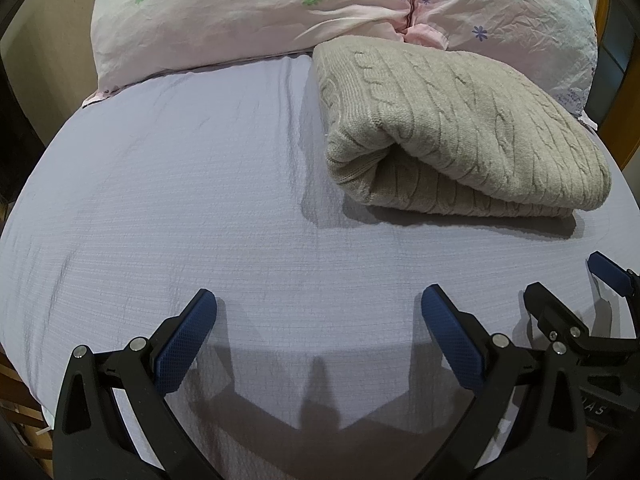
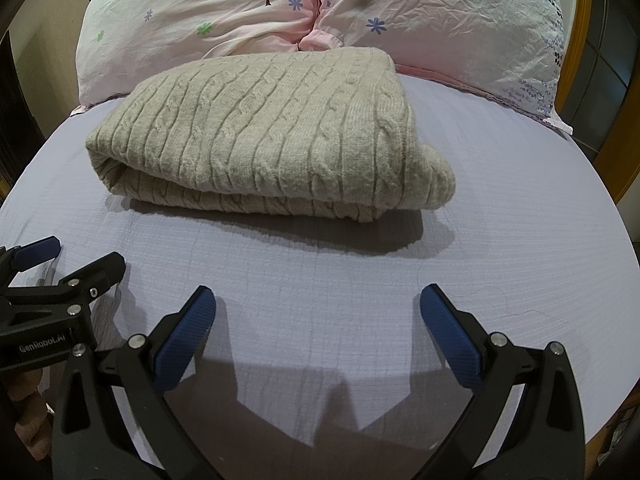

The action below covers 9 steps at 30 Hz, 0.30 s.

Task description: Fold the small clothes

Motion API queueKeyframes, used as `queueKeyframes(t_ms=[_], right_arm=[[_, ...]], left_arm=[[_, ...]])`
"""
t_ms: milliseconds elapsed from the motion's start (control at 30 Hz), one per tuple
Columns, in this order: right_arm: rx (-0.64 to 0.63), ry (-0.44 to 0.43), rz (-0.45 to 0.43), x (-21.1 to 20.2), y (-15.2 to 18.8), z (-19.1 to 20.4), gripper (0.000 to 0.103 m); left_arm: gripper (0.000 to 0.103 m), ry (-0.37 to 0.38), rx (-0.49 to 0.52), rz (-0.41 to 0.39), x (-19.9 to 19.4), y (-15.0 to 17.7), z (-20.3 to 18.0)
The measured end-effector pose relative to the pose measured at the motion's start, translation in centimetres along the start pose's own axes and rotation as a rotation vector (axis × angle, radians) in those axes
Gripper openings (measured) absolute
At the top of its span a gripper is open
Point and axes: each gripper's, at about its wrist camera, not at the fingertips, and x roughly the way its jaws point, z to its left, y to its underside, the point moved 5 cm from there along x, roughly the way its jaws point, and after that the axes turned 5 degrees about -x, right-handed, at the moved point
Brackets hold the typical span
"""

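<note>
A beige cable-knit sweater lies folded into a thick rectangle on the lavender bed sheet; it also shows in the right wrist view. My left gripper is open and empty, low over the sheet, short of the sweater and to its left. My right gripper is open and empty, low over the sheet in front of the sweater. Each gripper shows at the edge of the other's view, the right one and the left one, both open.
Two pink floral pillows lie behind the sweater at the head of the bed. A wooden frame runs along the right side. The bed edge drops off at the left.
</note>
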Motion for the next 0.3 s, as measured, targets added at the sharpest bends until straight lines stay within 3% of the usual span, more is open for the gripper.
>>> queueKeyframes(t_ms=[300], right_arm=[[0.001,0.001,0.000,0.00,0.02,0.01,0.101]], left_arm=[[0.102,0.002,0.007,0.015,-0.02,-0.26,-0.02]])
